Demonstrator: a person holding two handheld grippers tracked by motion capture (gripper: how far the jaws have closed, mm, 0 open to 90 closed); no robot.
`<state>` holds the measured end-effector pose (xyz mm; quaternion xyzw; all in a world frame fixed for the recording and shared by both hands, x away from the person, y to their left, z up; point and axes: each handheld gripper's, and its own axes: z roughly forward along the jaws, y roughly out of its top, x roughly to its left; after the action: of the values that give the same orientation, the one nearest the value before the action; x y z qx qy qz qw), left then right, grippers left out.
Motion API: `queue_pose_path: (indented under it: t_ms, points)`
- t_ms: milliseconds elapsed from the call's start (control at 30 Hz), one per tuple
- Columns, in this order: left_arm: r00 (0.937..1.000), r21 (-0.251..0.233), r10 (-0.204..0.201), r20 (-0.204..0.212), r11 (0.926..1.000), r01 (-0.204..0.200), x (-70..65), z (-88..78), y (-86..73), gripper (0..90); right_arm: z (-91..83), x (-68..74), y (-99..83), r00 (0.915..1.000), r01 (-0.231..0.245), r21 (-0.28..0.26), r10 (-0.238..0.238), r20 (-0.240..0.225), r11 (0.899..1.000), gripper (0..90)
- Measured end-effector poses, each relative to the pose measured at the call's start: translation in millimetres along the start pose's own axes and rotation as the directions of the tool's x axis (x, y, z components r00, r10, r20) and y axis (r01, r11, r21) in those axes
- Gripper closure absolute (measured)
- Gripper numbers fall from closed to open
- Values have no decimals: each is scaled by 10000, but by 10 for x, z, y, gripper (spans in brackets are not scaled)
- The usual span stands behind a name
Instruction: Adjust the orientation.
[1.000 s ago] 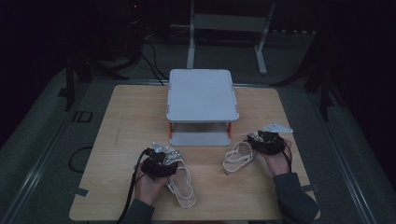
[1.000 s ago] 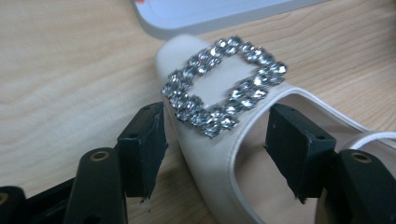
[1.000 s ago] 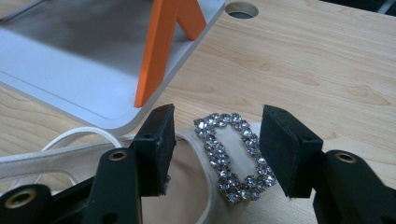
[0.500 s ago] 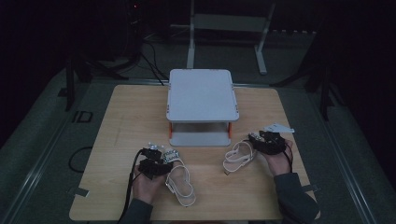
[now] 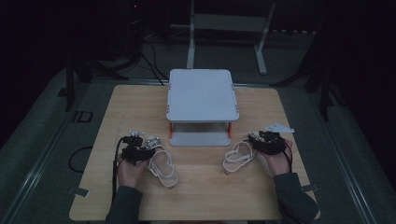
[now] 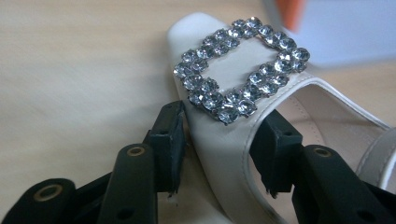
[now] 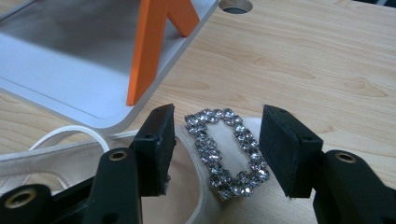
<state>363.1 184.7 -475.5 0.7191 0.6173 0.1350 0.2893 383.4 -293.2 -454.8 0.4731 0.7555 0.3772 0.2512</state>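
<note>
— Sandals, two of them, white, on the wooden table (image 5: pixel 196 186). What sits at lower left of the high view?

— The left gripper (image 5: pixel 135 150), held by a hand (image 5: pixel 129 170), at the toe end of the left sandal (image 5: pixel 161 163). In the left gripper view its jaws stand on either side of the front strap (image 6: pixel 224 154), just below the rhinestone buckle (image 6: pixel 240 67); the pads look pressed to the strap's edges, so clamped on it.

— And mid-frame?

— A grey two-tier stand (image 5: pixel 201 95) with orange legs, centre of the table, both sandals near its front edge.

— Lower right?

— The right gripper (image 5: pixel 267 141) in the other hand (image 5: pixel 276 161), at the toe end of the right sandal (image 5: pixel 239 156). In the right gripper view its jaws are apart, straddling that sandal's jewelled buckle (image 7: pixel 227 149) with a gap on each side. An orange leg (image 7: pixel 144 46) of the stand rises at upper left there.
</note>
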Motion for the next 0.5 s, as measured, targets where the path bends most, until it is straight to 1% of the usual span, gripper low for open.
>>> queue_pose_path:
  t_ms: [67,167,200,233,267,300,333,367,433,500]
  points:
    - [10000,93,-25,-16,10000,25,76,50,110,580,2,-7,-4,10000,-60,15,60,31,10000,454]
    - [9999,161,75,-75,9998,-73,163,145,293,590,5,-19,-10,10000,-83,34,83,44,10000,454]
    - [9999,217,88,-96,9997,-86,179,163,336,593,8,-22,-13,9999,-106,43,106,38,9999,454]
    - [9999,217,88,-96,9997,-86,179,163,336,595,8,-22,-13,9999,-106,43,106,38,9999,454]
    - [9995,252,258,-183,9994,-253,214,213,447,595,8,-25,-15,10000,-91,48,91,40,9999,454]
    - [9994,306,296,-172,9991,-291,235,242,498,600,10,-27,-17,9999,-98,66,97,51,9999,454]
    - [9996,298,258,-77,9992,-255,254,273,544,600,9,-28,-17,9999,-104,71,104,54,9999,454]
    - [9995,327,306,30,9990,-307,276,306,593,600,9,-28,-17,9999,-106,69,106,53,9999,454]
    - [9992,306,404,58,9987,-406,291,337,640,596,8,-29,-17,9999,-121,66,121,50,9999,454]
    - [9996,389,269,33,9989,-270,300,343,658,577,5,-33,-17,9999,-133,61,133,55,9999,454]
